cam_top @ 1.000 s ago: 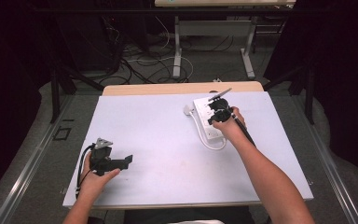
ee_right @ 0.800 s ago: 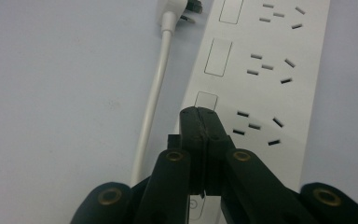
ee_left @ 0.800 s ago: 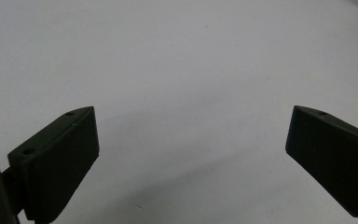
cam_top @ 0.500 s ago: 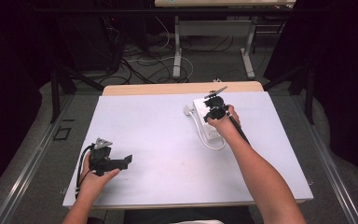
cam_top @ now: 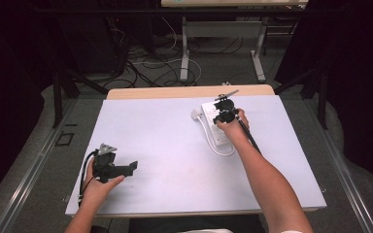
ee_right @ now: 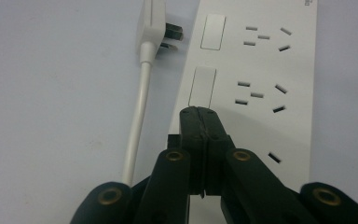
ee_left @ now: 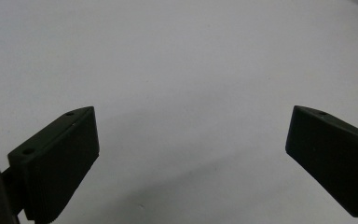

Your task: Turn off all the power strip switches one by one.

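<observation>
While the white table [cam_top: 175, 145] carries the whole work area, the white power strip [cam_top: 219, 127] lies toward its two o'clock sector, near the far edge, with its cord looping back at the near side. In the right gripper view the strip [ee_right: 261, 84] shows rocker switches [ee_right: 202, 87] along one edge and rows of socket slots beside them. The white plug [ee_right: 151, 21] lies loose on the table at the strip's eleven o'clock, prongs pointing at the strip's side and seated in no socket; its cord [ee_right: 137, 116] runs down toward six o'clock.

Progress, as judged: the work appears to concern a switch on the strip, and it seems to be at the contact stage. Whether the switch is already thrown cannot be told; the plug is unconnected.

Right gripper [ee_right: 199, 114]: jaws pressed together with nothing between them, tips resting at the near end of the nearer switch. From above, the right hand [cam_top: 230, 124] sits over the strip, forearm extended from five o'clock.

Left gripper [cam_top: 111, 167]: parked near the table's seven o'clock corner, held low, its jaws spread wide over bare table [ee_left: 177, 70] and gripping nothing.
</observation>
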A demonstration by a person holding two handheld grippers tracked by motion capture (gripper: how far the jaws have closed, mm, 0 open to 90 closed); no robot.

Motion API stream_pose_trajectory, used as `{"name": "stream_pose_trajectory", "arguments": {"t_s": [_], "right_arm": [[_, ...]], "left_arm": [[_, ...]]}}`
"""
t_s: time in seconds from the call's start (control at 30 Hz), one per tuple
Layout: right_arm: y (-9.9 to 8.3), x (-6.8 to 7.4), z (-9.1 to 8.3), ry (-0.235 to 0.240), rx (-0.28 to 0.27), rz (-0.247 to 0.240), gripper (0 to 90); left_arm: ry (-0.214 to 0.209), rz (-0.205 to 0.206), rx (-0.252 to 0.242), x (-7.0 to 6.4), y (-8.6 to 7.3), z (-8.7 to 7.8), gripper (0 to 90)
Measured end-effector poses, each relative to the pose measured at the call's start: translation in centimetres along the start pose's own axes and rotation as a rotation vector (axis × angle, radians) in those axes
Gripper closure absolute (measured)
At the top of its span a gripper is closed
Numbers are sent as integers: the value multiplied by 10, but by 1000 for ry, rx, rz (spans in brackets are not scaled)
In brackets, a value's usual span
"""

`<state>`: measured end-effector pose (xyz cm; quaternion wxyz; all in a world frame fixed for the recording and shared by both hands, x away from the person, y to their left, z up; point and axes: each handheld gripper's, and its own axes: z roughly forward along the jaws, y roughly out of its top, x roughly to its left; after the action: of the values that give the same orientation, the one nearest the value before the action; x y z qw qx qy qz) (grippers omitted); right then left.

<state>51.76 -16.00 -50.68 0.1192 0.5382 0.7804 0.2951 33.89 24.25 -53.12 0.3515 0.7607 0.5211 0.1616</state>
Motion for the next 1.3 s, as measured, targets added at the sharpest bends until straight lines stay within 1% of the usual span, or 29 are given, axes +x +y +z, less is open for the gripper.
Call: {"name": "stream_pose_trajectory", "arguments": {"t_s": [0.03, 0.07, 0.1, 0.27, 0.3, 0.37, 0.4, 0.47, 0.5, 0.63, 0.67, 0.77, 0.83, 0.87, 0.97, 1.07, 1.2, 1.23, 1.27, 1.3], "right_arm": [[0, 0, 1, 9, -11, 9, 900], [0, 1, 1, -9, 4, 10, 900], [0, 1, 2, -4, -2, 11, 900], [0, 1, 5, -23, 0, -10, 900], [-1, 0, 7, -18, -12, -14, 900], [0, 1, 8, -13, -5, -8, 900], [-1, -1, 10, -24, -6, -26, 900], [-1, 0, 10, -23, 0, -18, 900], [-1, -1, 11, -38, 1, -27, 900], [-1, -1, 12, -38, 11, -16, 900], [-2, -1, 12, -30, 7, -9, 900], [-2, 0, 12, -39, 10, -13, 900], [-2, 0, 12, -31, 5, -16, 900], [-2, 0, 12, -28, 3, -11, 900], [-2, -1, 12, -31, 7, -31, 900], [-2, -1, 12, -36, 7, -36, 900], [-3, 0, 13, -26, 1, -31, 900], [-3, 0, 13, -28, -2, -32, 900], [-3, 0, 13, -41, 3, -36, 900], [-3, 0, 13, -41, 3, -36, 900]], "left_arm": [[0, 0, 0, 0, 0, 0, 28], [-1, -1, -1, 0, 0, 0, 28], [2, -1, -9, 0, 0, 1, 28], [3, -1, -9, 0, -1, 1, 28], [7, -4, -20, 0, -1, 2, 28], [7, -4, -20, 0, -1, 1, 28], [7, -4, -20, 0, -1, 1, 28], [7, -5, -20, 0, -1, 1, 28], [7, -5, -20, 0, -1, 1, 28], [7, -5, -19, 0, -1, 1, 27], [6, -4, -22, 0, -1, 1, 28], [5, -4, -21, 1, -1, 1, 28], [3, -1, -15, 1, -1, 0, 28], [4, -2, -17, 0, -1, 1, 28], [6, -2, -22, 0, -1, 1, 28], [6, -2, -22, 0, -1, 1, 28], [7, 2, -16, 0, -1, 1, 28], [7, 2, -17, 0, -1, 1, 28], [3, 4, -4, 0, 0, 0, 27], [5, 2, -13, 0, -1, 0, 27]]}}
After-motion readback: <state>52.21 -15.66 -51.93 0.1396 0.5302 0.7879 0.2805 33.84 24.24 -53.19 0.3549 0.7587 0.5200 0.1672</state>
